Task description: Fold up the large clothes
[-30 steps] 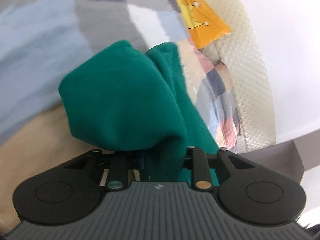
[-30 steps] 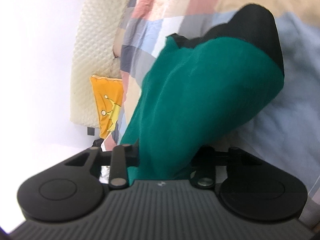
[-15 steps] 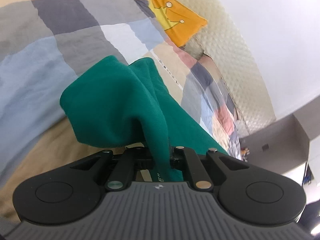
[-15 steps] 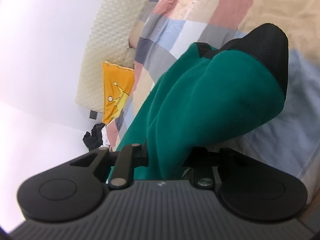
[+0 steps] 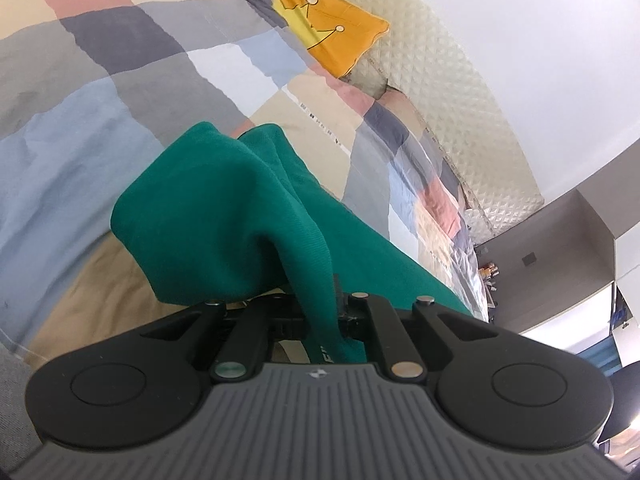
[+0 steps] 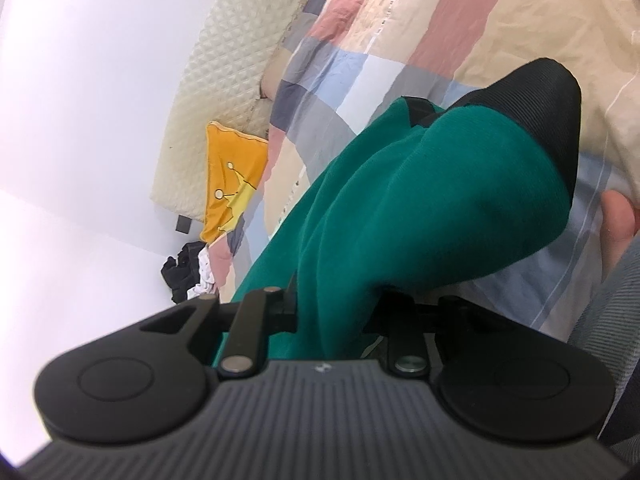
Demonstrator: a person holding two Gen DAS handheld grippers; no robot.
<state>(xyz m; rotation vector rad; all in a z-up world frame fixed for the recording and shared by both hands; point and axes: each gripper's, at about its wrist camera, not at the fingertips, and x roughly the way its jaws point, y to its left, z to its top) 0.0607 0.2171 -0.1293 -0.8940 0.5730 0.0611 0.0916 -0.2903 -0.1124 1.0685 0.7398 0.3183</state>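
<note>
A large green garment hangs bunched over the patchwork bed. My left gripper is shut on a thin fold of it, and the cloth hides the fingertips. In the right wrist view the same green garment drapes forward, ending in a black ribbed band. My right gripper is shut on a thicker bunch of that fabric, with its fingertips also covered. Both grippers hold the cloth up off the bed.
A patchwork quilt covers the bed. An orange crown cushion leans on the cream quilted headboard. Dark and white clothes lie at the bed's far end. A fingertip shows at the right edge.
Both grippers have risen with the green garment, and more of the bed shows beneath. The left jaws have closed tighter on a thinner fold. Both views have rolled slightly.
</note>
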